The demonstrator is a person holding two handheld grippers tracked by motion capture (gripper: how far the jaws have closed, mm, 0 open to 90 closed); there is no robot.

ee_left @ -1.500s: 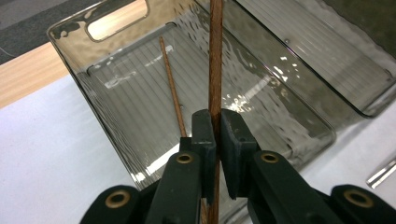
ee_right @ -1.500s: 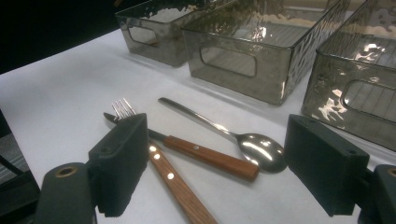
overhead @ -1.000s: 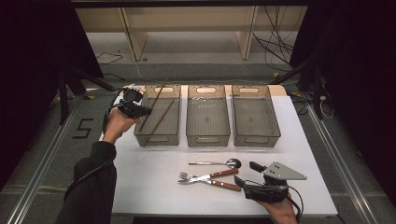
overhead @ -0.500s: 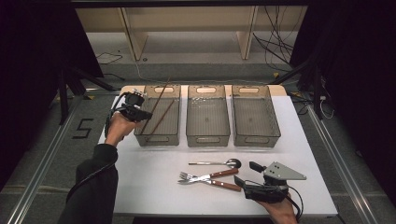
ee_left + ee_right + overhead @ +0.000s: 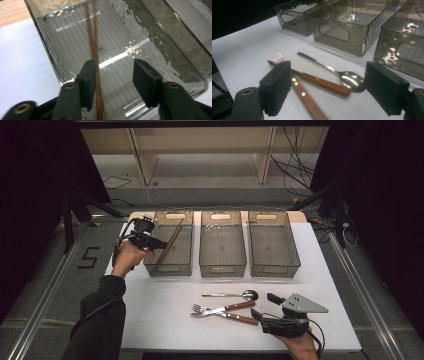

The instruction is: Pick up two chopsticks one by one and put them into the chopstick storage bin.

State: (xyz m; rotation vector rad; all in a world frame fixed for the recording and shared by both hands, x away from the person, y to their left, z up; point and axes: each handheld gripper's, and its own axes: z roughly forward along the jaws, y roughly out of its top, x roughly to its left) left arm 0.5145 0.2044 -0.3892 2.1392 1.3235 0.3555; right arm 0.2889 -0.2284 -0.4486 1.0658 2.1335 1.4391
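1. The white worktop carries three smoky clear bins in a row at its far side: a left bin, a middle bin and a right bin.
2. The left gripper hovers at the left bin's near left wall. Its jaws have just been opening and now stand released.
3. The right gripper rests near the worktop's front edge, jaws apart and grasping nothing.
4. The chopsticks lean slanted inside the left bin, against one gripper pad, unclamped.
5. A spoon, a fork and a knife lie just before the right gripper.
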